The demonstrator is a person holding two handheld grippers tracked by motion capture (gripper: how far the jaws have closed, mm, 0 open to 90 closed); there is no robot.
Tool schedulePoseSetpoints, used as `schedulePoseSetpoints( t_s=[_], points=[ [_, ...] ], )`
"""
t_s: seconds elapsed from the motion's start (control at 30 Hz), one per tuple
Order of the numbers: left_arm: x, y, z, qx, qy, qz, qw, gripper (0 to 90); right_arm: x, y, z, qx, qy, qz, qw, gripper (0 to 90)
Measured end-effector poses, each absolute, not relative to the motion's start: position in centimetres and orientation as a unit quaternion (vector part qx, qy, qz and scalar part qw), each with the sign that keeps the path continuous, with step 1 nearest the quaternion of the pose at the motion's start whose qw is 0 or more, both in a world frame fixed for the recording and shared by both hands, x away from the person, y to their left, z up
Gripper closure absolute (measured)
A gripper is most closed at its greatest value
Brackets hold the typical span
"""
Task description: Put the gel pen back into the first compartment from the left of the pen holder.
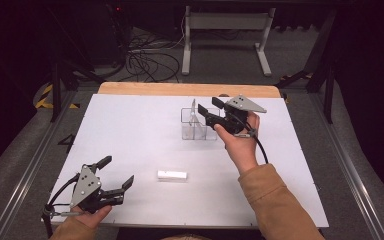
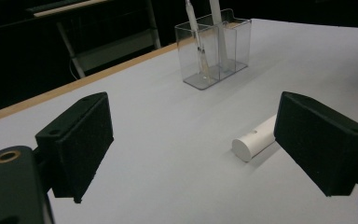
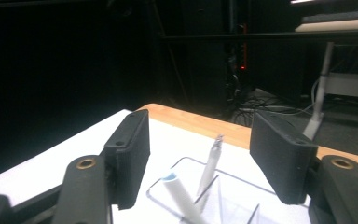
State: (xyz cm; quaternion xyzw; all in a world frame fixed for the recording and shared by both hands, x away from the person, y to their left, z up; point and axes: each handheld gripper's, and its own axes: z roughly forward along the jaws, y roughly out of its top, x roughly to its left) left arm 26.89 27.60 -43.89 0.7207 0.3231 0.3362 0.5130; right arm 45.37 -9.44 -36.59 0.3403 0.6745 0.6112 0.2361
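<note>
bright white table, dark surroundings (soft, slightly blurry frames).

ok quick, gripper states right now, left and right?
Left gripper: open, holding nothing, white cylinder lying on the table ahead of it.
Right gripper: open, nothing between the jaws, above the clear holder with two pens in it.

no readable text or labels anywhere

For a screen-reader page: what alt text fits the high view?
A person's right gripper, jaws open, hovers at a clear holder with pens upright in it on a white table. The left gripper rests open near the front edge, and a white cylinder lies between them.
</note>
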Motion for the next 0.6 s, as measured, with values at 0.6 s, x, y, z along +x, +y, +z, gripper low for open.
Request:
schedulePoseSetpoints(
  t_s=[0.6],
  points=[
    [27.0, 27.8, -43.6, 0.719, 0.325, 0.331, 0.518, 12.3, 41.9, -9.0, -36.2, 0.273, 0.725, 0.606, 0.181, 35.3]
  ],
)
